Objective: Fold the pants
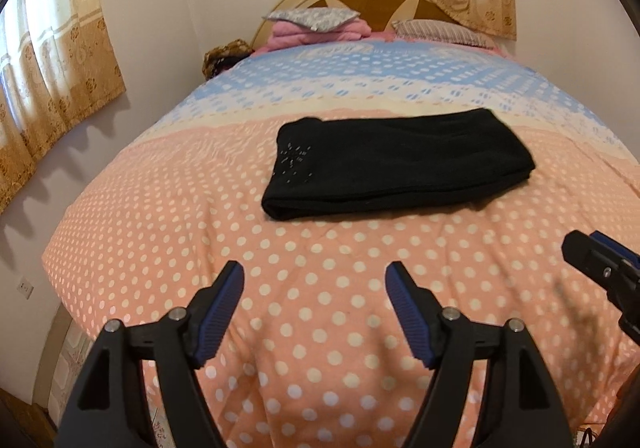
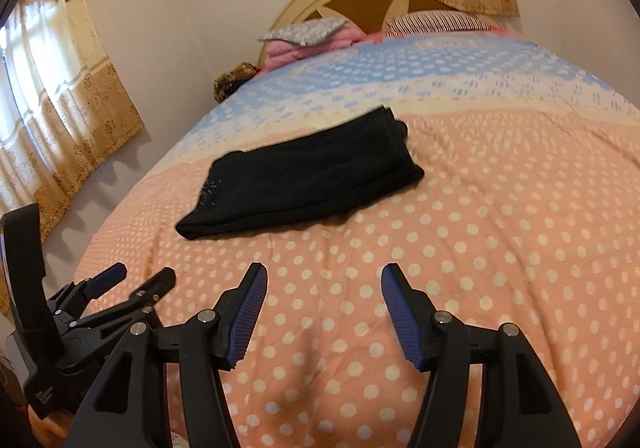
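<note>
While folded on bedspread (image 1: 160, 248): black pants (image 1: 396, 168) (both tongs spread, empty).

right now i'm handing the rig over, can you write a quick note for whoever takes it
Left tool: open, empty, held above the polka-dot bedspread, short of the pants.
Right tool: open, empty, alongside the left one, also short of the pants.
Black pants: lying mid-bed as a folded, compact rectangle, folded edge toward the tools, touched by neither tool.
Done: the pants look folded at least once or twice.
Left: probably little; perhaps one more fold or squaring up the right end, where the layers look slightly uneven in the right wrist view.
</note>
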The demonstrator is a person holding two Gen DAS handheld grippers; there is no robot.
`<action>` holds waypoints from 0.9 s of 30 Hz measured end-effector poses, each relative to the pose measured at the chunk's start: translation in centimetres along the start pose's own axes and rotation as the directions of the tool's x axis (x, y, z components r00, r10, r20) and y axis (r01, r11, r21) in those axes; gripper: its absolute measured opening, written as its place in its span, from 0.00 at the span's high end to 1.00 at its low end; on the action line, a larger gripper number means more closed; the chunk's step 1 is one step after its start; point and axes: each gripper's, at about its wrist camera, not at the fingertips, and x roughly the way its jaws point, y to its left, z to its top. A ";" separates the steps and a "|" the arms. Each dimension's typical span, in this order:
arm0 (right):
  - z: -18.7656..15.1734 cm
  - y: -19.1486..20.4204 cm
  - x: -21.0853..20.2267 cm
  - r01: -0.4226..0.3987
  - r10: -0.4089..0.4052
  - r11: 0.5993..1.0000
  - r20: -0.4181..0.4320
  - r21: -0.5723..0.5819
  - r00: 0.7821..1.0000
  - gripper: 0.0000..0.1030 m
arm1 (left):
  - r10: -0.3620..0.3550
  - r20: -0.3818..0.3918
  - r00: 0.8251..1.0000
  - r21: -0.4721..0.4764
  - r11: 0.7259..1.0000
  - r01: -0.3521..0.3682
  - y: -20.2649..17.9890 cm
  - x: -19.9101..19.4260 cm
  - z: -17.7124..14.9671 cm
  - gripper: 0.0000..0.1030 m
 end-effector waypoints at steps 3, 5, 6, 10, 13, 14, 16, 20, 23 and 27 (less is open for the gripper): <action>0.0 0.4 -1.0 0.000 0.000 1.000 0.019 -0.007 1.000 0.40 | 0.001 0.013 1.000 0.024 1.000 -0.001 -0.5 -0.6 -0.1 0.26; 0.1 0.5 -1.5 0.009 -0.009 1.000 0.027 -0.011 1.000 0.40 | -0.007 0.008 1.000 0.023 1.000 0.007 -0.6 -0.8 -0.2 0.26; 0.0 0.4 -1.8 0.015 -0.014 1.000 0.033 -0.010 0.999 0.40 | -0.011 0.006 1.000 0.021 1.000 0.011 -0.7 -0.9 -0.2 0.26; 0.1 0.4 -3.1 0.026 -0.025 1.000 0.065 -0.007 0.998 0.40 | -0.031 0.013 0.999 0.014 0.999 0.031 -1.0 -1.7 -0.2 0.26; 0.2 0.7 -4.5 0.043 -0.041 0.999 0.105 -0.015 0.994 0.40 | -0.055 0.025 0.998 0.003 0.998 0.055 -1.1 -2.6 -0.1 0.19; 0.2 0.8 -4.7 0.048 -0.046 0.999 0.114 -0.017 0.992 0.40 | -0.060 0.034 0.998 0.003 0.998 0.060 -1.1 -3.0 -0.1 0.16; 0.3 1.2 -5.5 0.060 -0.056 0.998 0.134 -0.028 0.989 0.39 | -0.066 0.054 0.996 0.010 0.998 0.066 -1.3 -3.7 -0.1 0.12; 0.1 2.1 -6.9 0.095 -0.086 0.994 0.170 -0.047 0.982 0.34 | -0.073 0.090 0.993 0.000 0.997 0.073 -1.1 -5.1 -0.1 0.00; 0.0 2.7 -7.9 0.104 -0.092 0.993 0.196 -0.053 0.976 0.34 | -0.074 0.119 0.990 -0.014 0.997 0.076 -0.7 -6.1 0.0 0.00; -0.1 3.3 -9.2 0.110 -0.093 0.992 0.234 -0.058 0.968 0.33 | -0.041 0.164 0.986 -0.017 0.999 0.044 -0.3 -7.4 0.1 0.00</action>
